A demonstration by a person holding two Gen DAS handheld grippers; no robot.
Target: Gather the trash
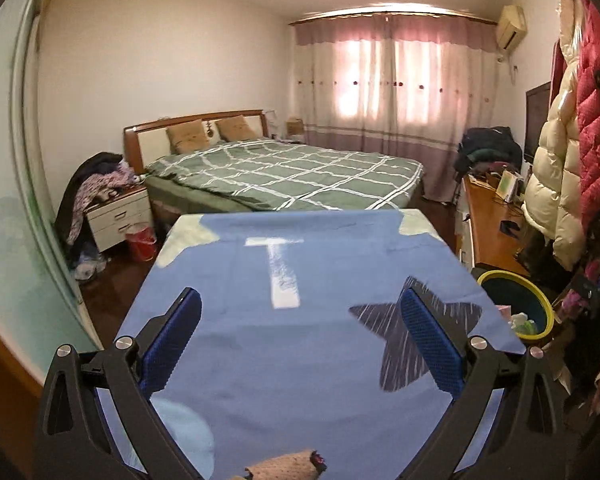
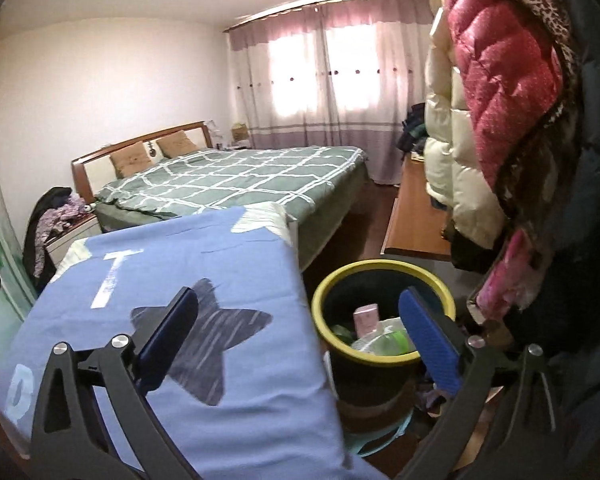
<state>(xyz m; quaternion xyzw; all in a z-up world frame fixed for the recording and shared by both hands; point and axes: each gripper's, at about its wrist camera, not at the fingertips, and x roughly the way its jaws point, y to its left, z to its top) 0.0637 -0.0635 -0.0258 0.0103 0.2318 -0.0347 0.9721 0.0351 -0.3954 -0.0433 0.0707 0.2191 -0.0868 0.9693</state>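
- A bedroom, seen from two cameras mounted on hand-held grippers, both looking forward over a table covered with a blue cloth [image 1: 300, 360].
- The left gripper [image 1: 300, 328] hangs above the cloth with its two blue-padded fingers [image 1: 172, 344] spread wide; nothing is between them.
- The right gripper [image 2: 296, 332] is also spread wide and empty. Its left finger sits over the cloth, its right finger over the bin.
- The cloth carries a dark grey star [image 2: 204, 340], a white letter T [image 1: 282, 272] and, in the right view, a pale letter O [image 2: 20, 394] near the closest corner.
- The trash bin [image 2: 324, 292] is dark with a yellow rim. It stands just beside the table's right edge, raised on something brown and a pale green stool that are only partly visible.
- Inside the bin lie collected pieces: a small pink box [image 2: 366, 316], crumpled clear plastic and something bright green [image 2: 396, 338].
- At the bottom edge of the left view a knitted beige sleeve [image 1: 288, 466] shows.
- Beyond the table stands a bed [image 1: 284, 172] with a green checked cover and two tan pillows against a wooden headboard.
- Left of the bed a white nightstand [image 1: 118, 216] is heaped with clothes; a red bucket [image 1: 140, 240] sits on the floor beside it.
- Pink and white curtains [image 1: 392, 80] cover a bright window on the far wall.
- On the right hang puffy coats, one cream [image 2: 452, 160] and one red [image 2: 500, 80], above a wooden desk [image 1: 496, 224].
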